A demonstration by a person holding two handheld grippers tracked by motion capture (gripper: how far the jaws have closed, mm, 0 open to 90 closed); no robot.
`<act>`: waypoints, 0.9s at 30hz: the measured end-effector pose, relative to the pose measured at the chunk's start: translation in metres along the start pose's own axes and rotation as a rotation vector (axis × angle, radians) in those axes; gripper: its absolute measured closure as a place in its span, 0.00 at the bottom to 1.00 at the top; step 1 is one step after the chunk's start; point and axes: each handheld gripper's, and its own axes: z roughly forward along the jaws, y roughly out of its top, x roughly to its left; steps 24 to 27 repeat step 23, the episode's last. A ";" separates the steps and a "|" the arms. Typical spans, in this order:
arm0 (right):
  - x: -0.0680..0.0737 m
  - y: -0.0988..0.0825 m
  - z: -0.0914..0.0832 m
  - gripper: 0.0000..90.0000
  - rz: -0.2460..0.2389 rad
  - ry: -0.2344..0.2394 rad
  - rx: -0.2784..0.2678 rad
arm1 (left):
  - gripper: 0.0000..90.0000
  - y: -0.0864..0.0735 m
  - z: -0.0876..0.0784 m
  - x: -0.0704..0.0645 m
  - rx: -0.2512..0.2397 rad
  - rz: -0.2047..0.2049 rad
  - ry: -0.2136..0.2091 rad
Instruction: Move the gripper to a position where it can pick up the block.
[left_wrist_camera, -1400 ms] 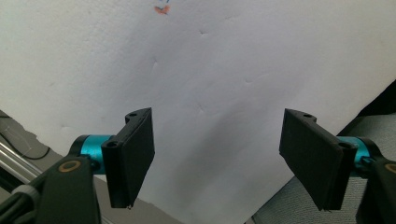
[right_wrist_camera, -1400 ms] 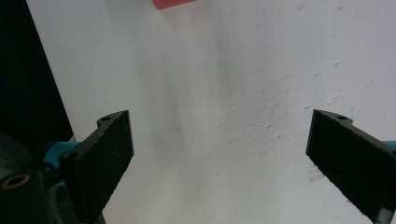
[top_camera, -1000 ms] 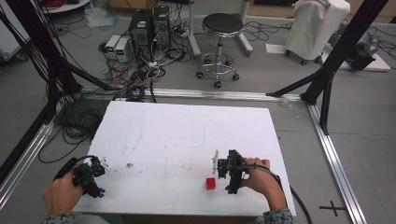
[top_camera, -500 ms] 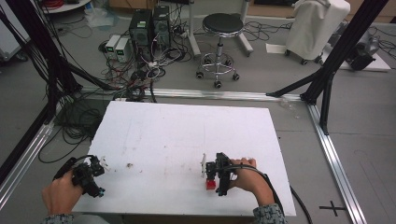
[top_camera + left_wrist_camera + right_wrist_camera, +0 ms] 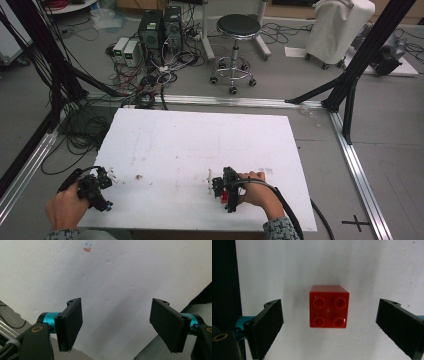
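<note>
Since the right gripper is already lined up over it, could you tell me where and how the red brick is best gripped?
Grip the red brick by its two opposite flat side walls, coming straight down from above. It sits studs-up and square between the right gripper's open jaws, with bare table on both sides, so closing on those parallel faces should hold it evenly.

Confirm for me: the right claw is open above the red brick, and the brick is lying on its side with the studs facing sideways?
Not quite. The right claw is open above the red brick, but the brick sits flat on the white table with its four studs facing up, as the right gripper view shows.
</note>
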 end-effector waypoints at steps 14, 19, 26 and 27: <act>-0.002 0.006 0.017 0.07 -0.014 0.026 0.048 | 0.29 -0.002 -0.001 0.001 -0.005 -0.007 -0.001; -0.001 0.006 0.018 0.07 -0.004 0.030 0.064 | 0.29 -0.002 -0.001 0.001 -0.006 -0.007 -0.001; 0.000 0.005 0.016 0.07 -0.021 0.015 0.054 | 0.29 -0.001 0.000 0.002 -0.029 0.014 -0.004; 0.000 0.005 0.016 0.07 -0.021 0.015 0.054 | 0.29 -0.001 0.000 0.002 -0.029 0.014 -0.004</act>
